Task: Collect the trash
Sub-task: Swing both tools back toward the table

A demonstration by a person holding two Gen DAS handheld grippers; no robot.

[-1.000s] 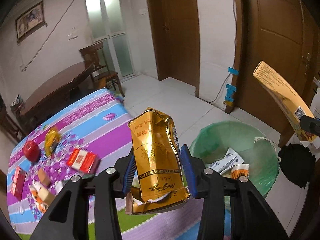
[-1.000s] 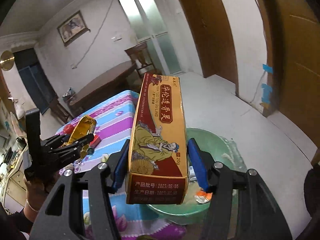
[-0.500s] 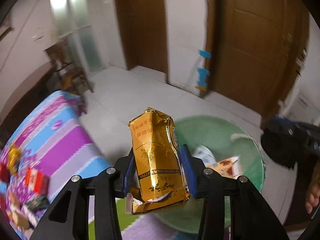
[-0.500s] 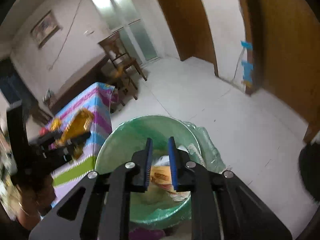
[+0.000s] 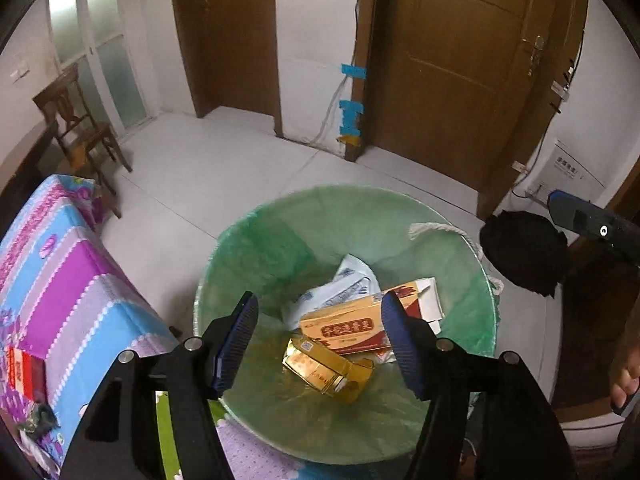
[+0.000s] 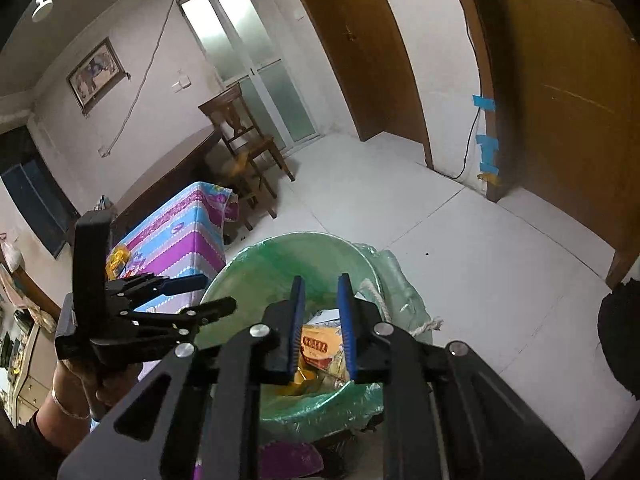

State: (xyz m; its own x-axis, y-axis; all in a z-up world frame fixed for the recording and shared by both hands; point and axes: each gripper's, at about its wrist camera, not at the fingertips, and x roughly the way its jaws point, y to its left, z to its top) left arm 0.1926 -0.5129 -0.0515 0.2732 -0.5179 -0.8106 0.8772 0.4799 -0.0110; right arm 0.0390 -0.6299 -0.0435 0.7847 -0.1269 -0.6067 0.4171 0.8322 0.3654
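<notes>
A: Any writing showing?
B: Red Chinese characters on the orange box (image 5: 346,327), too small to read; it is lying in the green-lined bin (image 5: 256,240) beside the gold pack (image 5: 326,368).
A: The tongs?
B: Left tongs (image 5: 320,340) have just been opening, empty; right tongs (image 6: 321,320) are sitting nearly closed, gripping nothing

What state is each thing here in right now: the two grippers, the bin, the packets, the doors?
Left gripper: open, empty; jaws just been opening.
Right gripper: shut, empty.
Green-lined bin: open, partly filled.
Gold packet: crumpled, lying in the bin.
Red-and-yellow box: lying in the bin.
Right-hand wooden door: closed.
</notes>
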